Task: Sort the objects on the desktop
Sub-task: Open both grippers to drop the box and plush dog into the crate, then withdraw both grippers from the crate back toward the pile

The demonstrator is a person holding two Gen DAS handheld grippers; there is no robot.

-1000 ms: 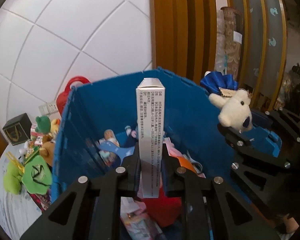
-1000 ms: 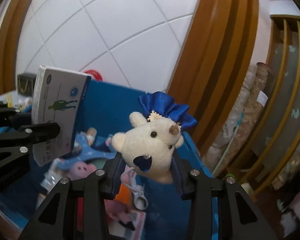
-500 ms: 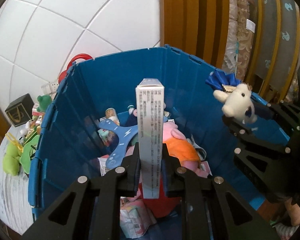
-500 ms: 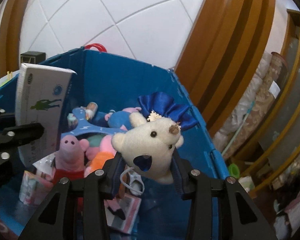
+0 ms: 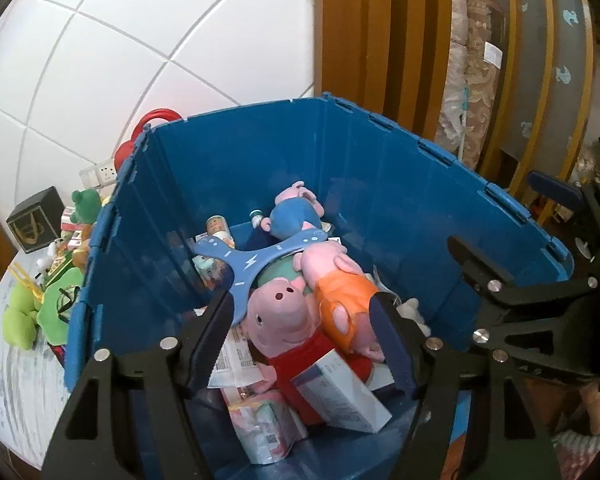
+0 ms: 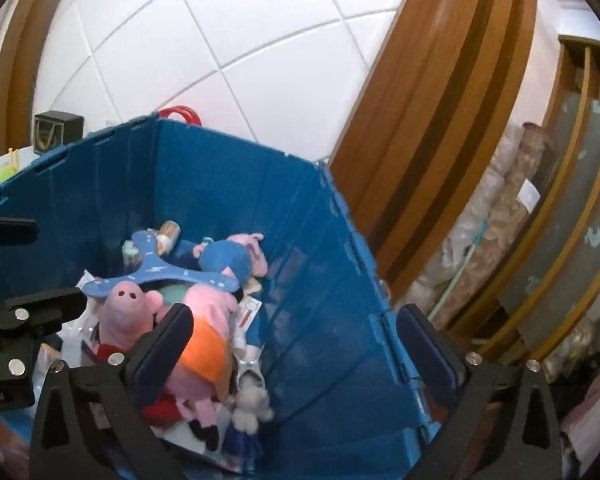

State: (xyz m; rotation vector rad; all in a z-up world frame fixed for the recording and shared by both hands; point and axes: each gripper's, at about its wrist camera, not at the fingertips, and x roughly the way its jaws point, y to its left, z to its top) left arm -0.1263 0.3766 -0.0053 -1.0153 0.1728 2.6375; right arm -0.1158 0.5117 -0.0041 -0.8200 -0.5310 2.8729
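A blue plastic crate [image 5: 260,160] [image 6: 320,280] holds pink pig plush toys [image 5: 284,312] [image 6: 204,312], a blue boomerang-shaped toy [image 5: 256,260] [image 6: 160,276] and other items. The white box [image 5: 340,392] lies inside near the front. The white bear with its blue bow [image 6: 250,404] lies at the crate bottom. My left gripper [image 5: 302,332] is open and empty above the crate. My right gripper [image 6: 296,344] is open and empty over the crate's right wall; it also shows in the left wrist view [image 5: 540,300].
Left of the crate, a white table [image 5: 8,380] carries green plush toys [image 5: 40,312], a black box [image 5: 34,220] [image 6: 58,132] and small items. A red handle [image 5: 156,120] shows behind the crate. Wooden panels [image 6: 440,120] and fabric rolls [image 6: 500,220] stand to the right.
Both grippers opened. The white box dropped from my left gripper and the white bear from my right gripper; both now lie in the crate.
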